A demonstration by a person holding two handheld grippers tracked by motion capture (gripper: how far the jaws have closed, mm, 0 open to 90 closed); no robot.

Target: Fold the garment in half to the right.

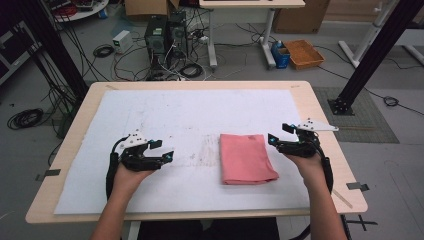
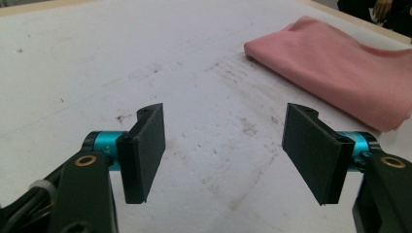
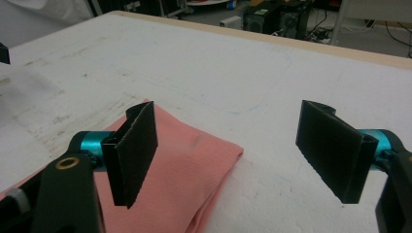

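A folded pink cloth (image 1: 246, 158) lies flat on the white sheet, right of the table's middle. My left gripper (image 1: 163, 149) rests low over the sheet to the cloth's left, open with nothing between its jaws. In the left gripper view the left gripper (image 2: 226, 153) points at bare, smudged sheet, with the cloth (image 2: 335, 68) off to the upper right. My right gripper (image 1: 279, 133) is just past the cloth's far right corner, open and empty. In the right gripper view the right gripper (image 3: 233, 150) stands wide, the cloth (image 3: 180, 165) lying under and behind its left jaw without touching the pads.
The white sheet (image 1: 190, 110) covers most of the wooden table (image 1: 327, 150). On the floor beyond the far edge are computer towers (image 1: 165, 35), tangled cables, an orange basket (image 1: 303, 53) and a second table's legs. Black frame posts stand at both sides.
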